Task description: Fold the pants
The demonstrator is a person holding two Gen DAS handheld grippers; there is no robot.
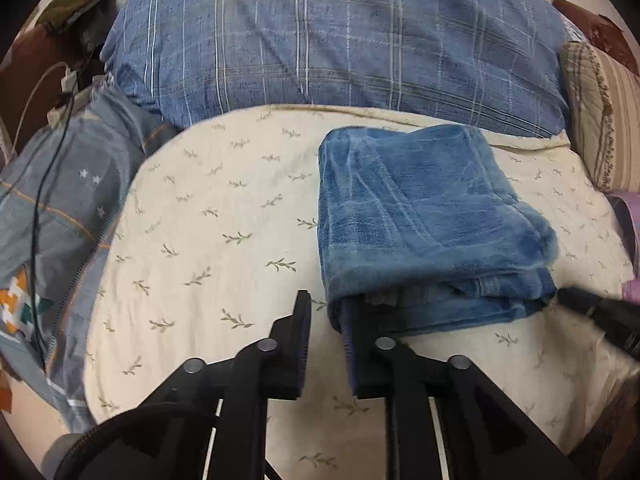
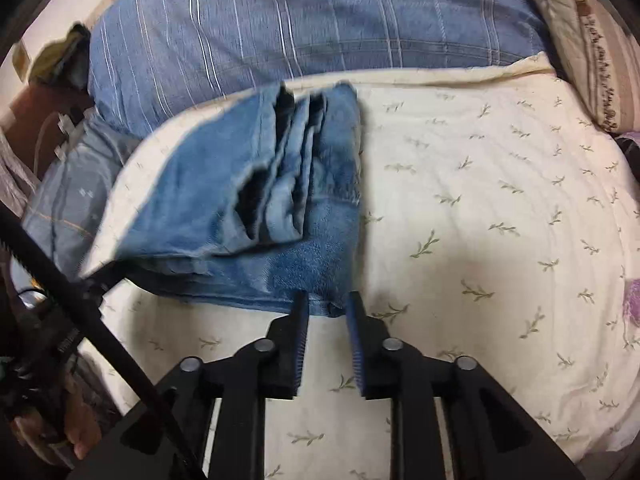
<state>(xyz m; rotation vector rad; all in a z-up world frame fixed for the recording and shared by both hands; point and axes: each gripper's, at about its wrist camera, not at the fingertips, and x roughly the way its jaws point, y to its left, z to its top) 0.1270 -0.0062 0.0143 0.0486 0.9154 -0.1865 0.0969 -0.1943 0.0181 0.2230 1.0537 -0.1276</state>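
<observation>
Blue fleece pants point(image 1: 428, 224) lie folded in a thick stack on the cream leaf-print bed sheet point(image 1: 208, 240). My left gripper point(image 1: 326, 316) is open at the stack's near left corner; its right finger point(image 1: 360, 344) is tucked under the folded edge, its left finger rests on the sheet. In the right wrist view the pants point(image 2: 248, 208) lie left of centre, their cuff ends on top. My right gripper point(image 2: 328, 312) is open with a narrow gap at the stack's near right corner, the cloth edge just at its tips. It shows in the left wrist view point(image 1: 600, 312) beside the stack.
A big blue plaid pillow point(image 1: 340, 40) fills the back. A grey-blue quilt point(image 1: 68, 216) with a black cable lies left. A beige striped cushion point(image 1: 604, 112) sits at the right. Open sheet point(image 2: 500, 220) lies right of the pants.
</observation>
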